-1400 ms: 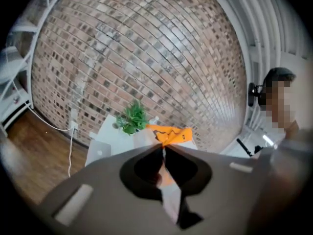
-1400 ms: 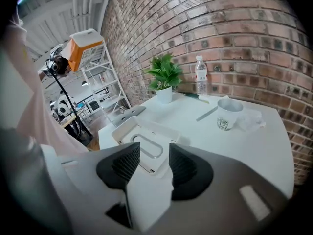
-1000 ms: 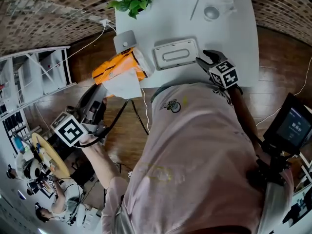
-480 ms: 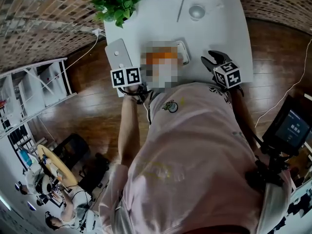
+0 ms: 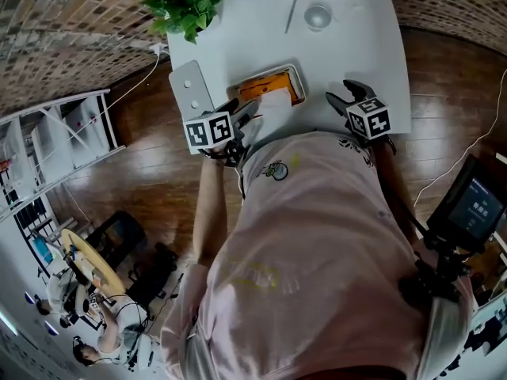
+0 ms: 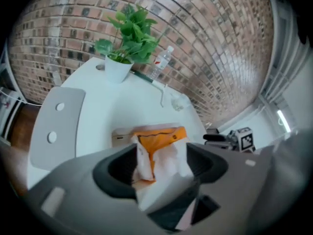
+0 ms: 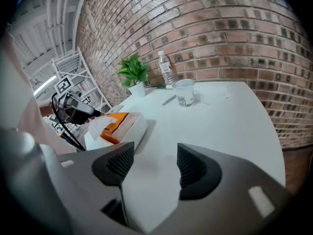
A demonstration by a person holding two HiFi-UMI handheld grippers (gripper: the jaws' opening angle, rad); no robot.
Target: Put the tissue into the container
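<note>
- The left claw (image 6: 160, 155) is letting go. Its jaws are opening, and the white tissue (image 6: 168, 166) stands loose between them with the pads no more than brushing it.
- That tissue lies crumpled on the near end of an orange tissue pack (image 6: 159, 135), right at the jaw tips, and sticks up above it.
- The pack sits inside the white container (image 6: 119, 137), just ahead of the left claw. The container's pale rim shows to the left of the pack.
- The right claw (image 7: 149, 163) is released, with its jaws wide apart and only bare white table (image 7: 230, 126) between them. The container lies ahead of it and off to its left.
- To the left of the left claw, a flat grey board (image 6: 56, 126) lies on the table just beside the container.
- Farther out, beyond the container, a clear cup (image 7: 185, 92) stands alone on the tabletop.
- At the far edge, a potted plant (image 6: 128, 40) and a water bottle (image 6: 161, 62) stand near each other in front of the brick wall (image 6: 205, 28).
- Around the table the floor (image 5: 158, 180) is dark wood.
- A white shelf rack (image 5: 55, 133) stands off to the left claw's side.
</note>
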